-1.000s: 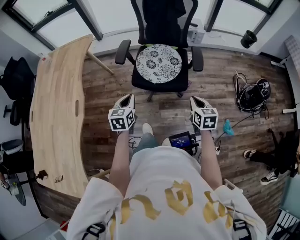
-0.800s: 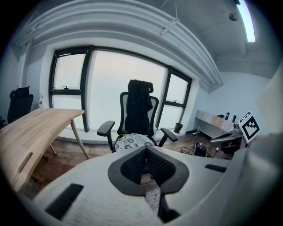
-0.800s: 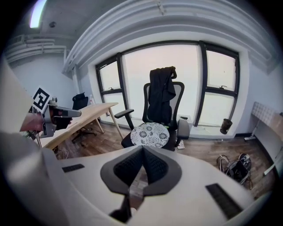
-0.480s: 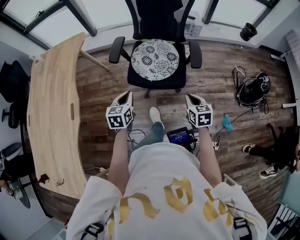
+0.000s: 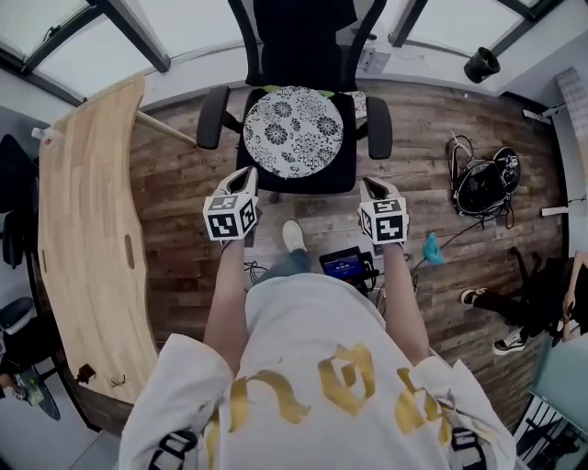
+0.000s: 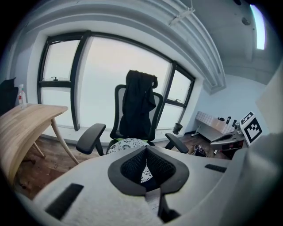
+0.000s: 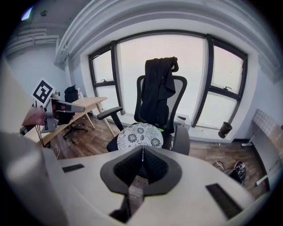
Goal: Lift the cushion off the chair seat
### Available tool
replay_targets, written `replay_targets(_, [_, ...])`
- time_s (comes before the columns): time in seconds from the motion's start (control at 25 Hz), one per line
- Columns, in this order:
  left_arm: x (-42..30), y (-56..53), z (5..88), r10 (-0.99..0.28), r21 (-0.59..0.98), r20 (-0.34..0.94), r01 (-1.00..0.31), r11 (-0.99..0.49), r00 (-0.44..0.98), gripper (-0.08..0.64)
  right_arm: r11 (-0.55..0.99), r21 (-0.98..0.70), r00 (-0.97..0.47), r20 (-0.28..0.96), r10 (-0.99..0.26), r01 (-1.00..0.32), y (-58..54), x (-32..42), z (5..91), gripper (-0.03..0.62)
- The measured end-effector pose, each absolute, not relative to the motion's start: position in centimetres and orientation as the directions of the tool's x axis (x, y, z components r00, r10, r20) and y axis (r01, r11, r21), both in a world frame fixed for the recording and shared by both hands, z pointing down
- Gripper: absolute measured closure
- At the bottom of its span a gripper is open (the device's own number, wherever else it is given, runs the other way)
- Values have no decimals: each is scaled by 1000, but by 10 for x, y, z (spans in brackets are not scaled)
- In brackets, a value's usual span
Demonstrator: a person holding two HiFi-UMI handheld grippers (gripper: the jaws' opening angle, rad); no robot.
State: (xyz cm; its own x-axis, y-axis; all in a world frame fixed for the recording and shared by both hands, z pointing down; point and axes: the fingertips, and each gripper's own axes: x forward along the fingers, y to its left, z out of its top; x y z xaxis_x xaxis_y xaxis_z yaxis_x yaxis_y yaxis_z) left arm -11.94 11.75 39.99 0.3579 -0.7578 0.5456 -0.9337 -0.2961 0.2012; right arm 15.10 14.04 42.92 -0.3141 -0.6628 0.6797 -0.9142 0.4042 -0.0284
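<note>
A round white cushion (image 5: 292, 131) with a black flower print lies on the seat of a black office chair (image 5: 303, 185). A dark jacket (image 5: 303, 27) hangs over the backrest. My left gripper (image 5: 246, 174) is shut and empty, just short of the seat's front left corner. Shut and empty too, my right gripper (image 5: 372, 184) is near the front right corner, below the armrest (image 5: 379, 128). Neither touches the cushion. The left gripper view shows the cushion (image 6: 126, 144) just beyond the closed jaw tips (image 6: 146, 149). In the right gripper view the cushion (image 7: 140, 135) lies ahead of the tips (image 7: 142, 148).
A curved wooden desk (image 5: 87, 229) runs along the left. On the plank floor by my feet lies a small screen device (image 5: 347, 266) with cables. A tangle of cords and black gear (image 5: 482, 184) sits at the right, and a teal object (image 5: 429, 248) is nearby.
Both grippers have moved forward to the chair, side by side, and now sit at the seat's front edge. The person has stepped closer. Both jaws stay shut.
</note>
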Motion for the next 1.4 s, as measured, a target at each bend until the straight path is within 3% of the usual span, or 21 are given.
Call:
replay_targets(0.56, [-149,-6,413,-747,226,550,-928,-298,374,550,336,7,-233,708,-666,-942,43,139,440,580])
replay_targets(1.4, [-167,-69,434,-733,190,605,-950,-248,312,549,401,-68,-333,690,-643,-914,-36,112,454,580])
